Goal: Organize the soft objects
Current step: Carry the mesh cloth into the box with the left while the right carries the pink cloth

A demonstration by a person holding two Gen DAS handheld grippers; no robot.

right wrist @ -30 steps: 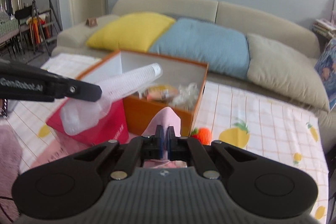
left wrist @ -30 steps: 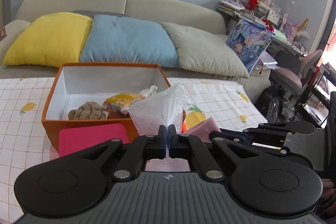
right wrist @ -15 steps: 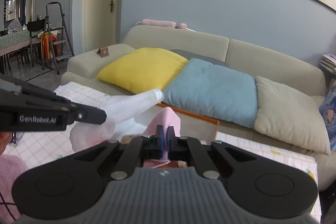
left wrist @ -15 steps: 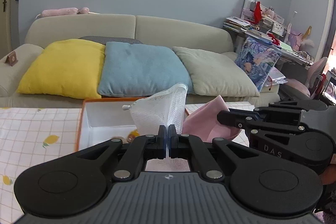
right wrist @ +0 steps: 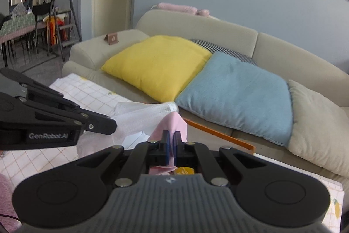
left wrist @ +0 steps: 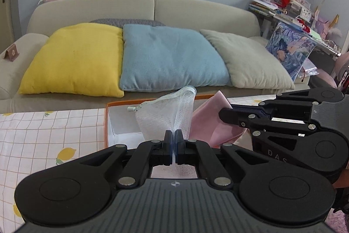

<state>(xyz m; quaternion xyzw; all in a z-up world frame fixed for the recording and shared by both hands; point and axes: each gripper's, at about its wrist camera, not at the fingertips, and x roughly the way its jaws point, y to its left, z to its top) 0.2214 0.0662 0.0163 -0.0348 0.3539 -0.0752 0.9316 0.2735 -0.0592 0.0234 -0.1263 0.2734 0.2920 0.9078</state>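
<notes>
The left tool is clenched on a white mesh bag and the right tool on a pink cloth, both apparently held above the orange box's rim, with open bench to the left.

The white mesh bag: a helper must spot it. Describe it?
In front of the sofa, above the orange box, the left gripper pinches it. The white mesh bag is see-through netting, unlike the opaque pink cloth beside it.
</notes>
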